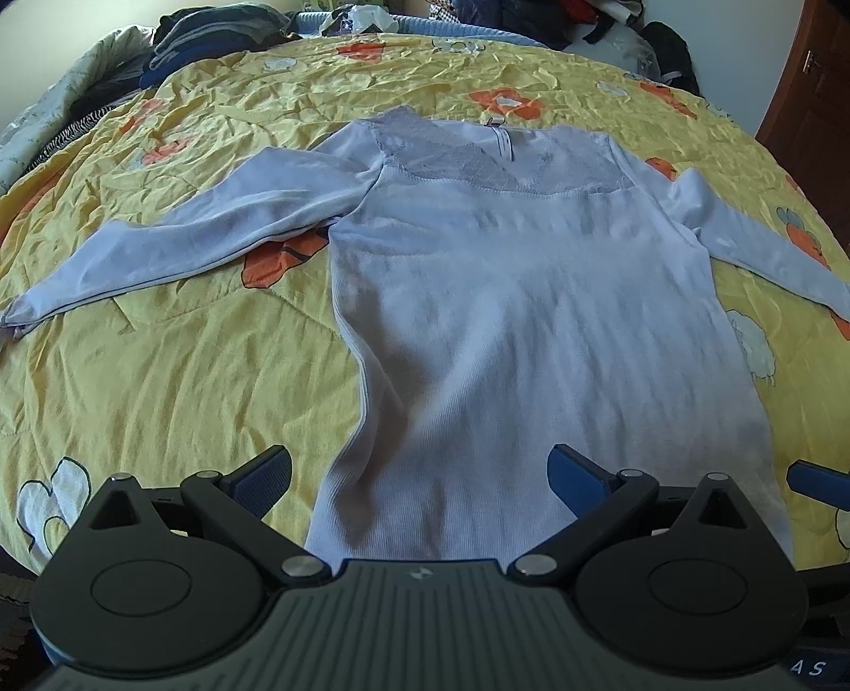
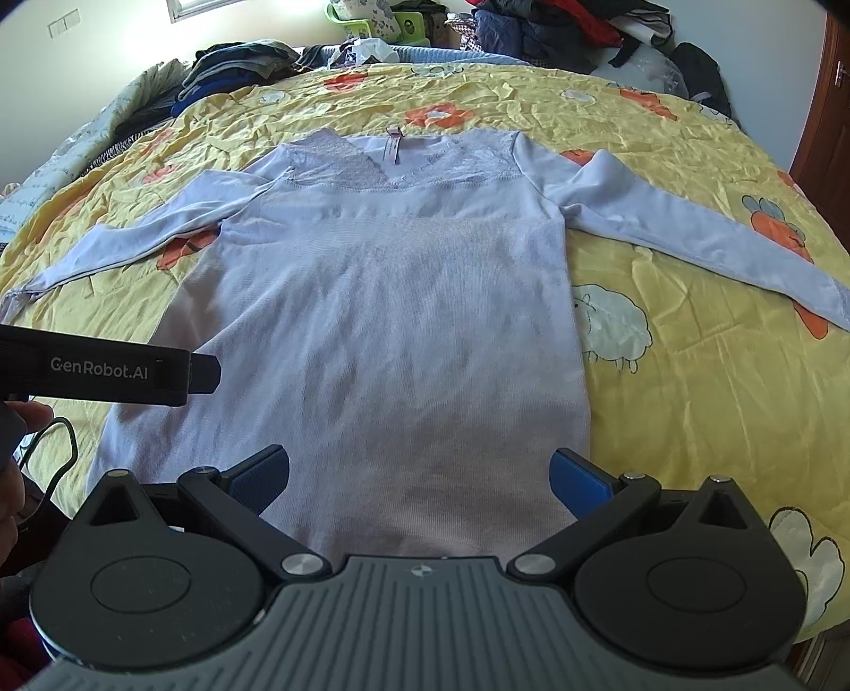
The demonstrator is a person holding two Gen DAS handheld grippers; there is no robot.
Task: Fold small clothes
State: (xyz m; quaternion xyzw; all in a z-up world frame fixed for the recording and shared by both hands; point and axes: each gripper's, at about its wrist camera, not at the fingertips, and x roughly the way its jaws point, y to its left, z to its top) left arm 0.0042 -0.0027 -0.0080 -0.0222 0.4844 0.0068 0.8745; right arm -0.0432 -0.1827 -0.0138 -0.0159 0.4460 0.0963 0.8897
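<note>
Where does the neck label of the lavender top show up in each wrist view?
Left wrist: the neck label sits upper centre, a little right of the midline, small and blurred, inside the collar of the lavender top.
Right wrist: the neck label sits upper centre, slightly left of the midline, sharper.
Shared landmark: the lace yoke just beside the label.

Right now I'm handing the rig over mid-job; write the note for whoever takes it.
Left tool: open, empty, above the hem.
Right tool: open, empty, also above the hem.
Lavender long-sleeve top: flat, front up, on the yellow floral quilt, neckline away from you, both sleeves spread out to the sides.
Done: top laid out and smoothed. No fold made yet.
Left: fold the sleeves in, then fold the body.
Piles of other clothes sit at the far end of the bed.
</note>
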